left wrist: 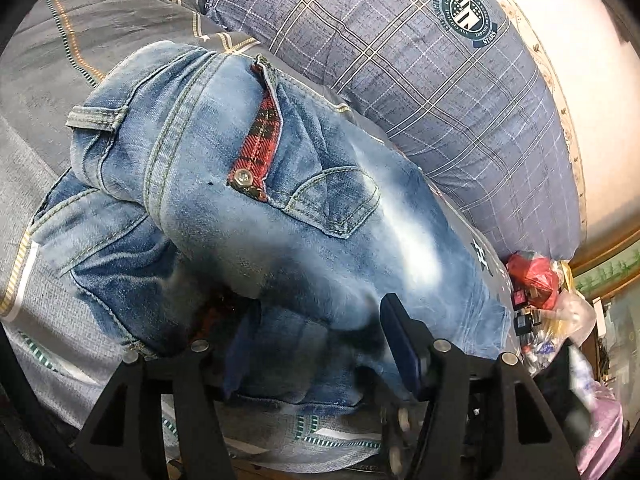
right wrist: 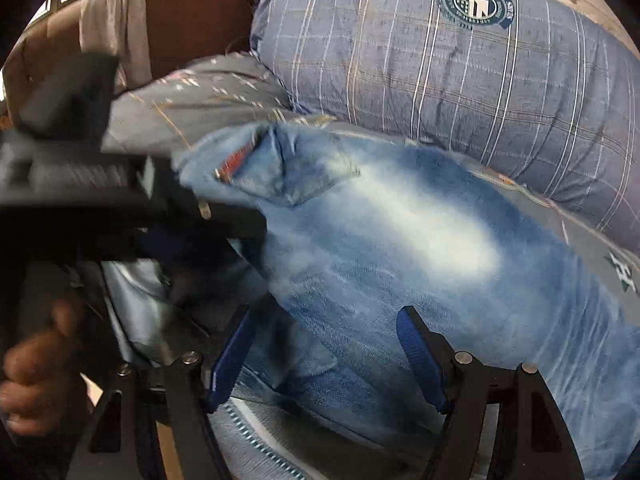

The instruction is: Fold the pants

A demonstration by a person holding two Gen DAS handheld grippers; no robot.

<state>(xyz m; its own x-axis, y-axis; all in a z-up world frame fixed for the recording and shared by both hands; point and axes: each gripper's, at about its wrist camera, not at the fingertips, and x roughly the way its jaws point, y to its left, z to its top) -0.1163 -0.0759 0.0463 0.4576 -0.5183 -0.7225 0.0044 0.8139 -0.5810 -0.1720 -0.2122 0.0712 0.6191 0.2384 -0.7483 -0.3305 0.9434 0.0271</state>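
Washed blue jeans (left wrist: 280,200) lie bunched on the bed, waistband to the upper left. A red plaid pocket lining (left wrist: 258,148) with a metal button shows. My left gripper (left wrist: 320,344) hovers over the lower fold of denim, its jaws apart and the cloth beneath them, not pinched. In the right wrist view the jeans (right wrist: 400,240) spread across the middle. My right gripper (right wrist: 324,356) stands open just above a leg, its blue pads clear of the fabric. A hand (right wrist: 36,364) holds the blurred black frame of the other gripper at the left.
A large blue checked pillow (left wrist: 420,80) with a round crest lies right behind the jeans, also in the right wrist view as pillow (right wrist: 440,60). Grey patterned bedding (left wrist: 60,60) surrounds them. A red bag and small clutter (left wrist: 534,276) sit at the right. A brown headboard (right wrist: 192,20) rises behind.
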